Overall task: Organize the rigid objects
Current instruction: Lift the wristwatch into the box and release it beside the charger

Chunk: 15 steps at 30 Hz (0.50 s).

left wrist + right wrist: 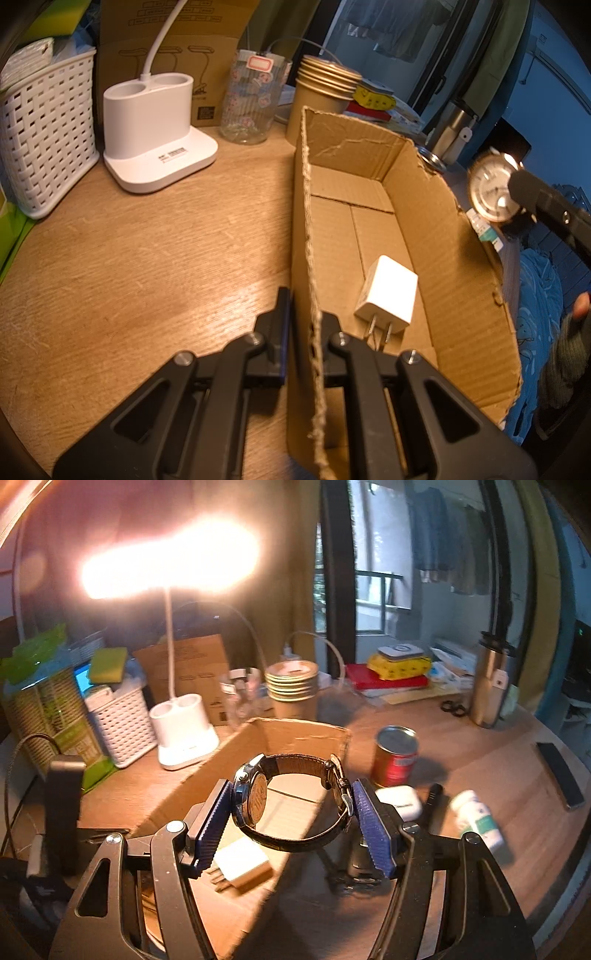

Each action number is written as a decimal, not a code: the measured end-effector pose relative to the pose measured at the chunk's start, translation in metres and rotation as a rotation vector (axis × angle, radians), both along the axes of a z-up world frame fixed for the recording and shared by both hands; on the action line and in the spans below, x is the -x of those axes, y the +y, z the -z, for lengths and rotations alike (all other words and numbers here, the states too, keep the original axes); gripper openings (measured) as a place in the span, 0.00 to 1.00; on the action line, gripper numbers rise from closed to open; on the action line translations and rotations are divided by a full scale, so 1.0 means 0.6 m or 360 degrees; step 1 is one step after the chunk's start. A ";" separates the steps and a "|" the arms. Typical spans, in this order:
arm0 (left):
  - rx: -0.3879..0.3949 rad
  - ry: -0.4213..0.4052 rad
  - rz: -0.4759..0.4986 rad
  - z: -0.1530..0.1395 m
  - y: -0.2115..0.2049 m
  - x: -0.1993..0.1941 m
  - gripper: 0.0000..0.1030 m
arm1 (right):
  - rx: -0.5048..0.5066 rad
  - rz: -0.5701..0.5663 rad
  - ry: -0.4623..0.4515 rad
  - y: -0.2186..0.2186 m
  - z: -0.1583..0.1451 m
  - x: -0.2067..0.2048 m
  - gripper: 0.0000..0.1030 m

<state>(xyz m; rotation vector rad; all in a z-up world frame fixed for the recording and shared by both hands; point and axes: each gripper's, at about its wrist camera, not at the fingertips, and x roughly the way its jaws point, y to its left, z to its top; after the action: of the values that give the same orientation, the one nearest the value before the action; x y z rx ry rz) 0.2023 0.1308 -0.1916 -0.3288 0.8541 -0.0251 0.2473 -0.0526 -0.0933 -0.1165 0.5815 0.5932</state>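
- The left gripper (303,332) is clamping its jaws on the ragged, torn top edge of the cardboard box (436,229), one finger sitting outside the wall and one inside.
- The right gripper (291,812) is holding a wristwatch (291,801) above the open box (295,734), its blue ribbed pads (212,823) pressing on the round metal case at one side and on the buckle of the dark leather strap at the other.
- In the left wrist view the watch (487,188) is hanging just beyond the box's far wall, its pale dial ringed in gold.
- A white plug adapter (388,293), smooth and blocky with two metal prongs, is lying on the corrugated box floor near the left jaws; most of that floor is lying bare.
- The wooden table (147,258) is showing open grain to the left of the box, up to a white lamp base (155,129) and a woven white plastic basket (44,136).
- To the right of the box, a red tin can (397,757), a white earbud case (400,801) and a white pill bottle (478,819) are crowding the table (498,775).
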 end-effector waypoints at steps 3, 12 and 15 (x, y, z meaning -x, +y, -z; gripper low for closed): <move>0.0000 0.0000 0.0000 0.000 0.000 0.000 0.08 | 0.0008 -0.0061 0.0011 0.026 0.004 0.002 0.67; 0.0001 0.0000 0.0000 0.000 0.000 0.000 0.08 | 0.0033 -0.0172 0.0057 0.072 0.018 -0.001 0.67; 0.0003 0.0001 0.0000 0.000 0.000 0.001 0.08 | 0.0051 -0.0196 0.0086 0.084 0.026 -0.003 0.67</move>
<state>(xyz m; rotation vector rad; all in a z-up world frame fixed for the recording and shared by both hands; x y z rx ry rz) 0.2020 0.1309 -0.1917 -0.3305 0.8545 -0.0261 0.2492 -0.0024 -0.1090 -0.1682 0.6394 0.7085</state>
